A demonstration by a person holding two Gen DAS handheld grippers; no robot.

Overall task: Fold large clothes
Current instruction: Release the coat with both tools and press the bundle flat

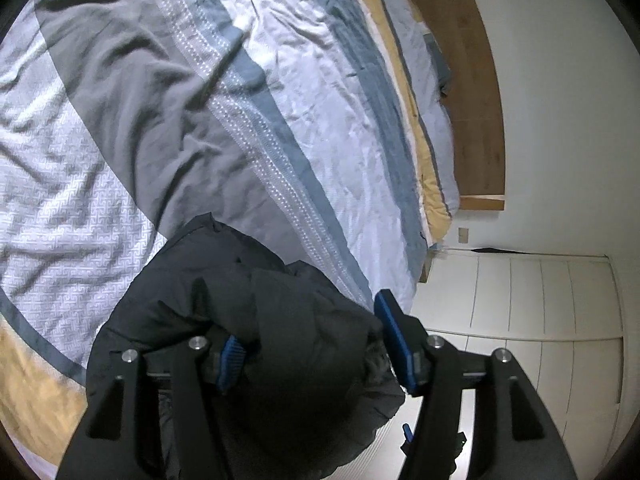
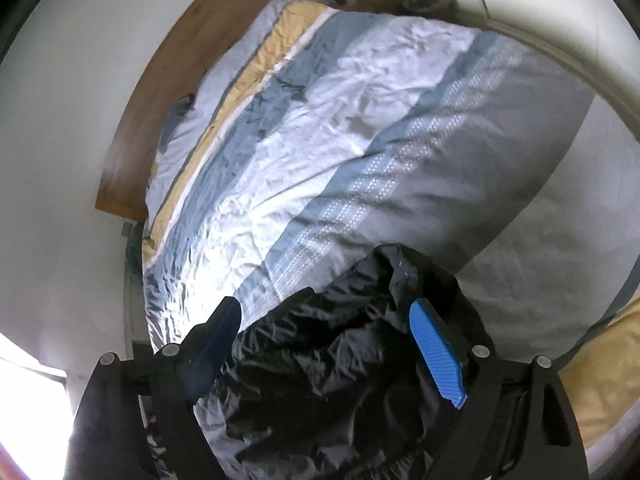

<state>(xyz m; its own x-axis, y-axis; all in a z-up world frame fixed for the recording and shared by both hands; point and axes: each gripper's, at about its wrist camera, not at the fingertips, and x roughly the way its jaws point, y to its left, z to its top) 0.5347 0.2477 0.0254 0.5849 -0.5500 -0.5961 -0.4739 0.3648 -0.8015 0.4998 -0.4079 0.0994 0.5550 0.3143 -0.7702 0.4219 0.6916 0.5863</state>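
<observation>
Black padded jacket (image 1: 224,320) lies bunched in a heap at the near edge of the bed (image 1: 120,208), on the striped duvet (image 1: 280,100) — glossy and deeply creased in the right wrist view (image 2: 340,360). Your left gripper (image 1: 316,348) hangs right over the heap with its jaws parted; the fabric bulges up between the blue pads (image 1: 394,340), and one pad is half sunk in the folds, so you cannot tell whether it presses on the cloth. Your right gripper (image 2: 332,344) stands with its jaws wide apart, the jacket below and between them, nothing gripped. Beyond the bed — a wooden headboard (image 1: 472,80), white walls and pale cupboard doors (image 1: 540,300).
</observation>
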